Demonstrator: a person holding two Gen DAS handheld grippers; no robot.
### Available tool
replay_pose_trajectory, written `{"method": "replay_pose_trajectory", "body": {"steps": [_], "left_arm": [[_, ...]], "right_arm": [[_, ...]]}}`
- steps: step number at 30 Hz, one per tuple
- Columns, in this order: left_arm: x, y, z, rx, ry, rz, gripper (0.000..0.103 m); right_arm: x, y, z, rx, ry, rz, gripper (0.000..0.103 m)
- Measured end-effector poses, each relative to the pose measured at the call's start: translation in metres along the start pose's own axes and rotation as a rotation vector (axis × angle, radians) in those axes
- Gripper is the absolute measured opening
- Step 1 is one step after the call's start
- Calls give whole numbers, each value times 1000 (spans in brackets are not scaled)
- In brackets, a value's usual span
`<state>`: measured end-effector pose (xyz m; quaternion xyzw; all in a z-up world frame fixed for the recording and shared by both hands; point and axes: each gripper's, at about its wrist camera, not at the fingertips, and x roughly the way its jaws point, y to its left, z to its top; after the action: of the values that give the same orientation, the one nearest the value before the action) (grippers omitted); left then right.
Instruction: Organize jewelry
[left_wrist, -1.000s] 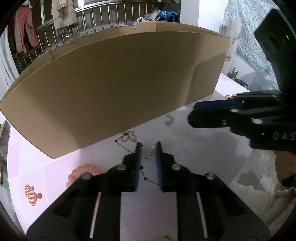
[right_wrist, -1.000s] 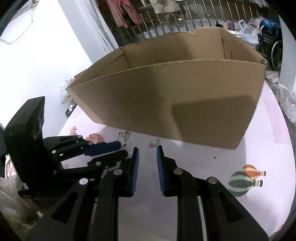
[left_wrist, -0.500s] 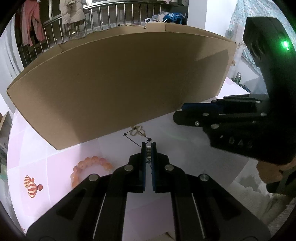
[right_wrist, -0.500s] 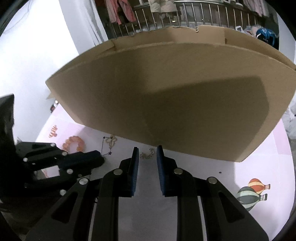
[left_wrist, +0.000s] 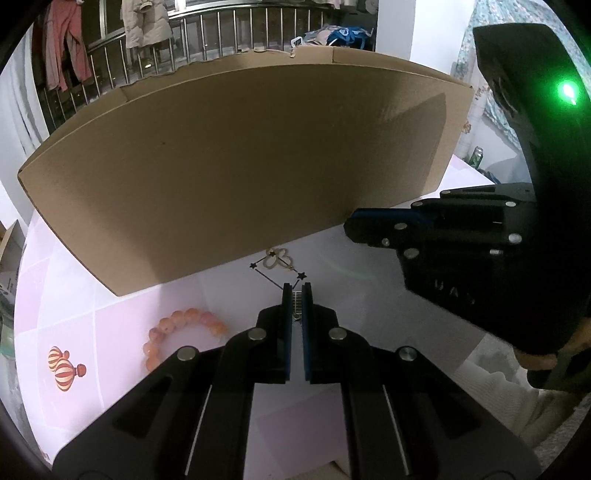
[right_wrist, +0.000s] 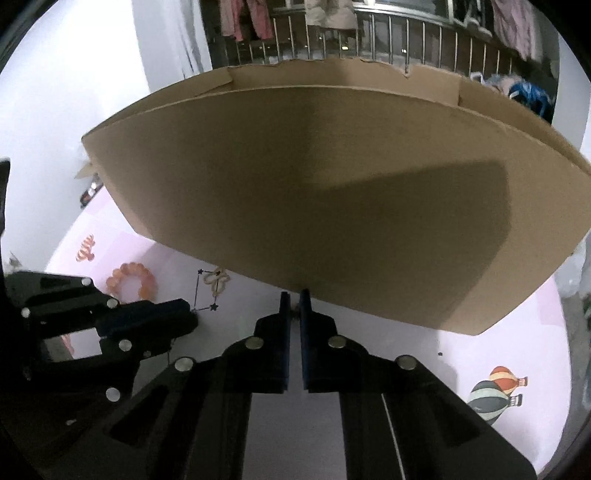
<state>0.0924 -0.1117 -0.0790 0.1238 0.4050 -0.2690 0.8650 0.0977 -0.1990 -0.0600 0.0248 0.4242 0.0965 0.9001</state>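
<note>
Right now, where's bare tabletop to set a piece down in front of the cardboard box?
Free: the stretch between the cardboard box and the balloon print. Crowded: the left, where the bead bracelet, the clover chain and the left gripper cluster.

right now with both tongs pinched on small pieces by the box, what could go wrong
1. The left tongs grip only the tip of the silver clip; it may slip out on the lift.
2. The right tongs sit right by the box wall and may bump it.
3. The clover chain nearby could get dragged.
</note>
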Motion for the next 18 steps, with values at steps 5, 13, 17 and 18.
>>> {"method": "replay_pose_trajectory", "body": {"steps": [5, 13, 17, 18], "left_arm": [[1, 2, 3, -7, 0, 2, 4], [0, 3, 2, -7, -4, 7, 4], [0, 4, 2, -6, -4, 7, 4], [0, 3, 2, -6, -4, 8, 4]], "right_arm": [[-4, -6, -4, 15, 16, 13, 5], [-17, -25, -18, 96, 32, 61, 3], [-25, -30, -21, 123, 21, 92, 3], [-27, -32, -21, 128, 17, 96, 3]]}}
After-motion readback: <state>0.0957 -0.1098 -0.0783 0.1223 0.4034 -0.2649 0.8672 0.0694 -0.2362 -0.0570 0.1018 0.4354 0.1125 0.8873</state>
